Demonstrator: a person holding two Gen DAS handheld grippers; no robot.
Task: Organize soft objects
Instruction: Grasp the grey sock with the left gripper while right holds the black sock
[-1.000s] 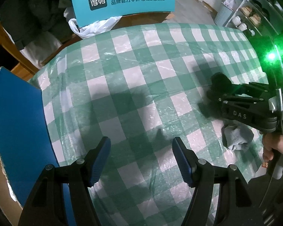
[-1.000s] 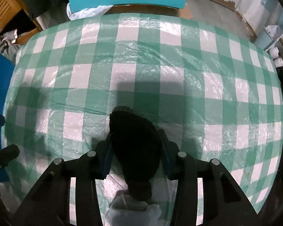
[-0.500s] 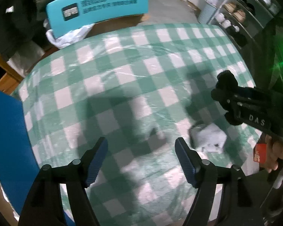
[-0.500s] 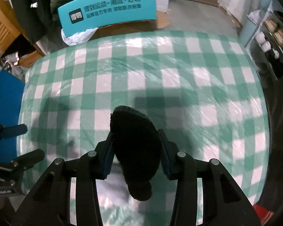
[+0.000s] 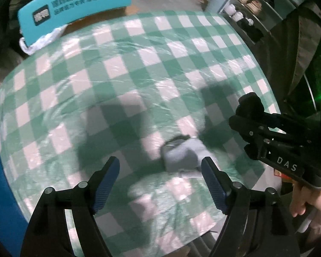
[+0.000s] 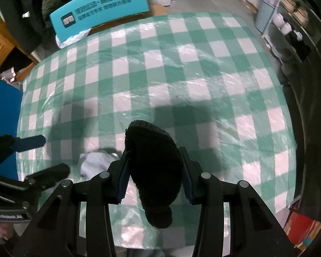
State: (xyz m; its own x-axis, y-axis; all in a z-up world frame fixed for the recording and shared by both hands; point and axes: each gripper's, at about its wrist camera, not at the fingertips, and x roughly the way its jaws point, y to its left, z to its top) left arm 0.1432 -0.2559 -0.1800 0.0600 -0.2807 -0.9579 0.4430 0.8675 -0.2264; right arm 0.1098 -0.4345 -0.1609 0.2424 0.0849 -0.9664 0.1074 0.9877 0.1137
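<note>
My right gripper [image 6: 153,171] is shut on a black knitted sock [image 6: 152,160] and holds it above the table's near edge; the sock's end also shows in the left wrist view [image 5: 250,105], clamped in that gripper [image 5: 267,137]. A crumpled grey sock [image 5: 182,156] lies on the green-and-white checked tablecloth [image 5: 126,68], just ahead of my open, empty left gripper [image 5: 160,180], nearer its right finger. In the right wrist view the grey sock [image 6: 94,162] lies left of the black sock, with the left gripper [image 6: 42,156] beside it.
A teal chair back [image 5: 75,6] with a white plastic bag [image 5: 42,40] stands beyond the table's far edge. A blue panel [image 5: 0,182] stands at the left. Shelves with cups [image 6: 293,21] stand at the right. A red item [image 6: 301,229] lies on the floor.
Both grippers have pulled back and risen. The right gripper lifted the black sock away from the grey sock, which now lies between the left gripper's fingers' line of view.
</note>
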